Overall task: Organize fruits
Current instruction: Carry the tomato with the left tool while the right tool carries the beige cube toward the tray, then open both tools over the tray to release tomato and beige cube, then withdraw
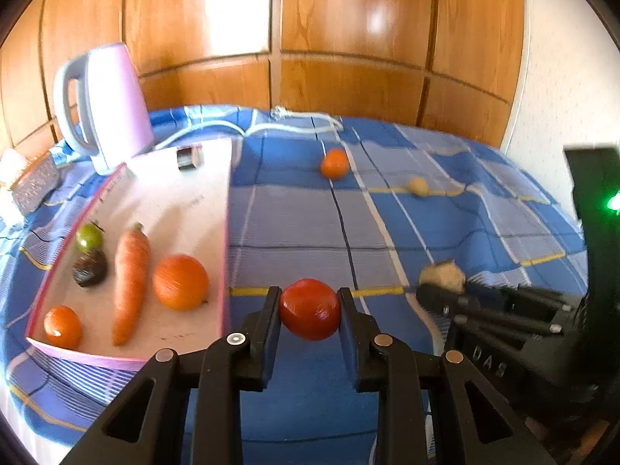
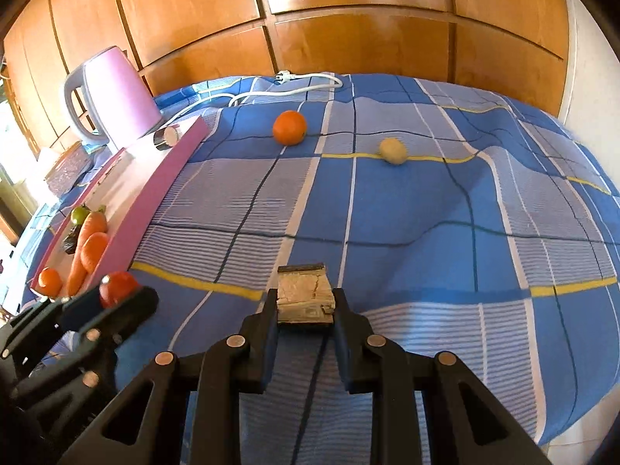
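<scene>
Your left gripper [image 1: 310, 310] is clenched on a red tomato [image 1: 310, 309], just beside the pink tray's [image 1: 226, 232] right rim; the tray holds a carrot [image 1: 130, 283] and an orange [image 1: 180, 281]. In the right view, your right gripper [image 2: 306, 304] grasps a pale crusty block [image 2: 305, 298] above the checked cloth [image 2: 426, 232]; another orange [image 2: 289, 127] lies toward its far edge.

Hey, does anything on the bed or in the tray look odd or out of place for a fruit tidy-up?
Yes. The right gripper holds a cracked, crusty beige chunk that looks nothing like fruit. A carrot also lies in the pink tray among the fruit. An orange and a pale round item sit loose on the blue cover.
</scene>
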`<state>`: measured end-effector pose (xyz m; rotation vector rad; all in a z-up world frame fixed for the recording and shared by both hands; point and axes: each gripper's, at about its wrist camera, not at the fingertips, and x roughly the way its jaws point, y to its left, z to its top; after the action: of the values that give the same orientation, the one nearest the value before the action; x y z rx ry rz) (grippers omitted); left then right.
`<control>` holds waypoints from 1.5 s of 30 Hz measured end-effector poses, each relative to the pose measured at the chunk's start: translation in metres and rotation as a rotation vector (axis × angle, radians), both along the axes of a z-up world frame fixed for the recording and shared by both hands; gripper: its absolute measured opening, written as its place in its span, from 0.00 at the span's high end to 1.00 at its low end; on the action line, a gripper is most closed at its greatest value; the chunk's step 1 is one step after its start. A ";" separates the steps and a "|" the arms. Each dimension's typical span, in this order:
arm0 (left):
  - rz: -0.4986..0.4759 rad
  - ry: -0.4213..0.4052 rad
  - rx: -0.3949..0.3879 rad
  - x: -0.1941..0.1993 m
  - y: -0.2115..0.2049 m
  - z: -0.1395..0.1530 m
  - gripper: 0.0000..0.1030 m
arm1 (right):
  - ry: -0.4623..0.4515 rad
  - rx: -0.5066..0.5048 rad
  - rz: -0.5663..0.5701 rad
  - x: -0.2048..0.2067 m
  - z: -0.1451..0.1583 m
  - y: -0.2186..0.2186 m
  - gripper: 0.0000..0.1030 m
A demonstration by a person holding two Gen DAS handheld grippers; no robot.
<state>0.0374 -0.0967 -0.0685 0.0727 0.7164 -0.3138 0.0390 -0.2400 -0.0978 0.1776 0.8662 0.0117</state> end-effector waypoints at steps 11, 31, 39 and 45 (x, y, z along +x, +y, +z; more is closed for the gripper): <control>0.091 -0.046 -0.057 -0.005 0.032 0.022 0.73 | -0.029 0.004 0.036 -0.009 0.020 0.020 0.76; 0.281 -0.063 -0.111 0.001 0.102 0.033 0.73 | -0.027 0.029 0.210 0.009 0.038 0.086 0.76; 0.349 -0.052 -0.124 0.011 0.126 0.030 0.73 | -0.015 0.036 0.291 0.023 0.044 0.114 0.76; 0.423 -0.022 -0.159 0.023 0.154 0.023 0.73 | -0.001 0.046 0.320 0.036 0.045 0.125 0.76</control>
<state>0.0601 0.0572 -0.0452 -0.2246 0.6640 0.0359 0.0747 -0.1146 -0.0529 0.0803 0.8867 0.3307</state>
